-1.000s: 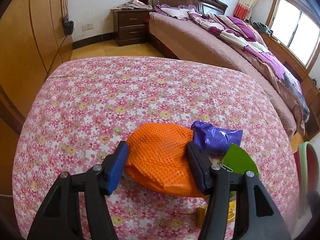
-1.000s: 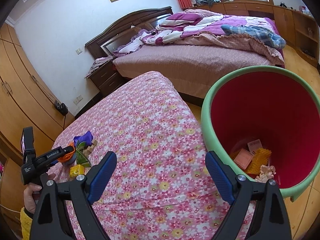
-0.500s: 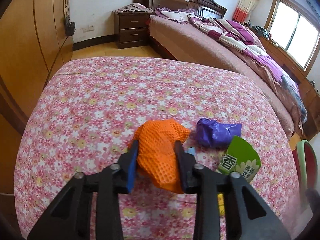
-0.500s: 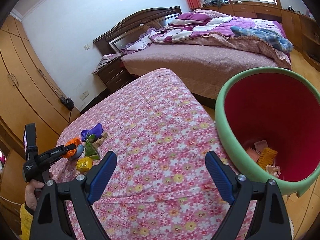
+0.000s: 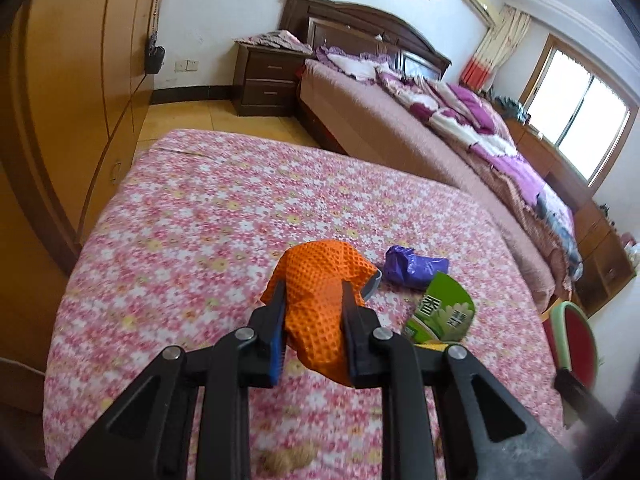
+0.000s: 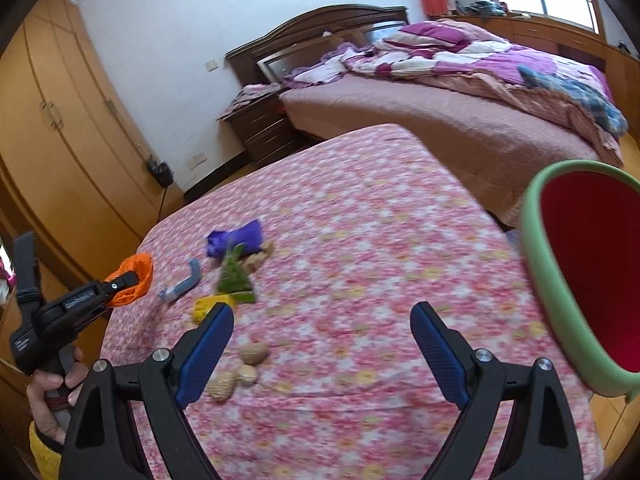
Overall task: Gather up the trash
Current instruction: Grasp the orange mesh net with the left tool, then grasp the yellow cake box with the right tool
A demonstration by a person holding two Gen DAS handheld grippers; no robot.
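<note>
An orange mesh net [image 5: 320, 264] is pinched between the blue pads of my left gripper [image 5: 313, 286], whose jaws are still closing; the net hangs just above the floral cover [image 5: 200, 220]. In the right wrist view the same net [image 6: 136, 276] shows at the left, held by a hand. On the cover lie a purple bag [image 5: 412, 268], a green packet [image 5: 444, 312], a grey bent piece [image 6: 184, 282], a yellow box [image 6: 210, 306] and some walnuts [image 6: 254, 354]. My right gripper [image 6: 322, 312] stands open over the cover with nothing between its fingers.
A bin with a green rim [image 6: 536, 240] and red inside stands off the right edge of the cover. Beyond are a big bed [image 6: 460, 128], a dark nightstand [image 5: 268, 80] and wooden wardrobes [image 5: 80, 100] on the left.
The left jaws have squeezed in on the orange net and raised it, baring a grey piece beneath. The right gripper has swung left, away from the bin, still wide open.
</note>
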